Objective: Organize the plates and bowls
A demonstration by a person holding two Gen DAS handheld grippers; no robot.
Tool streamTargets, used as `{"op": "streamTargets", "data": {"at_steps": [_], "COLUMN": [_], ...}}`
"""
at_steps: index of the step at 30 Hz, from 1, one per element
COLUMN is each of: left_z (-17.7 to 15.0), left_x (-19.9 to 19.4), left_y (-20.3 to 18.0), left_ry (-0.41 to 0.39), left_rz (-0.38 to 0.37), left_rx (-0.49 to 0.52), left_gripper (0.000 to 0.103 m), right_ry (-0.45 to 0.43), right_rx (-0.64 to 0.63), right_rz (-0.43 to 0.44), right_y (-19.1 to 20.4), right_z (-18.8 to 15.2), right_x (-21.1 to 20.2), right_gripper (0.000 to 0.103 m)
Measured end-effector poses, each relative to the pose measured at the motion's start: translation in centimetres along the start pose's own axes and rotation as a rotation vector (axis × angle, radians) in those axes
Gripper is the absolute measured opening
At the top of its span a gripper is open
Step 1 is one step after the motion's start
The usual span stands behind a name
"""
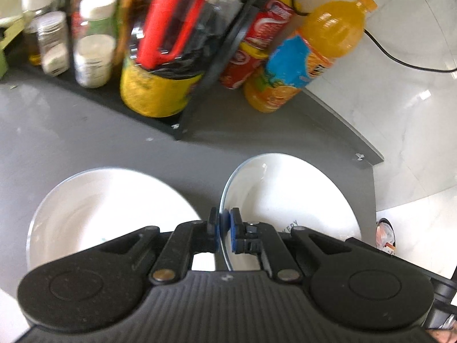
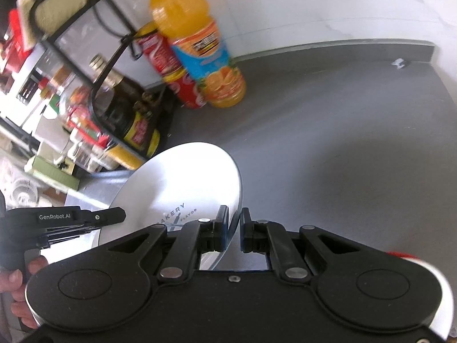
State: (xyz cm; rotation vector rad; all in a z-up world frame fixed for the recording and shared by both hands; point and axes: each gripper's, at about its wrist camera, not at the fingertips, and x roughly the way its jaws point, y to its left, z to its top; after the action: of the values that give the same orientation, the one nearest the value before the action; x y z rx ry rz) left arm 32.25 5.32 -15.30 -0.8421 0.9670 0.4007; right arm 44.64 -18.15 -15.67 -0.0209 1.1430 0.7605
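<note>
White plate (image 1: 288, 200) pinched at its rim by left gripper (image 1: 225, 228), blue pads (image 1: 234, 228) clamped on the edge, held above grey counter (image 1: 85, 131). Right gripper (image 2: 232, 233) straddles the same plate's opposite rim; jaws narrow, right finger w/ a small gap, not clearly clamped. 2nd plate (image 1: 108, 208) lies flat on counter just left. Orange bottle (image 1: 311, 54) & red can (image 1: 257, 45) stand at back, beside black rack (image 1: 217, 54) w/ jars.
</note>
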Motion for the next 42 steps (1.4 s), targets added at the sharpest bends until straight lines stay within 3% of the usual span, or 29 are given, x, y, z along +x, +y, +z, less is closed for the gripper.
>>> {"op": "streamTargets", "data": {"at_steps": [20, 42], "left_z": [-3.7, -5.1], "left_x": [-2.3, -0.7], "left_y": [7.4, 11.2], "left_ry": [0.016, 0.057], "left_rz": [0.077, 0.182], "left_rx": [-0.078, -0.059], "left_gripper": [0.006, 0.010], "right_ry": [0.078, 0.121], "right_rx": [-0.083, -0.119], "right_rz": [0.033, 0.037], "right_y": [4.7, 7.2], "right_z": [-4.0, -6.3], "right_x": [2.9, 5.4], "right_gripper": [0.008, 0.008]}}
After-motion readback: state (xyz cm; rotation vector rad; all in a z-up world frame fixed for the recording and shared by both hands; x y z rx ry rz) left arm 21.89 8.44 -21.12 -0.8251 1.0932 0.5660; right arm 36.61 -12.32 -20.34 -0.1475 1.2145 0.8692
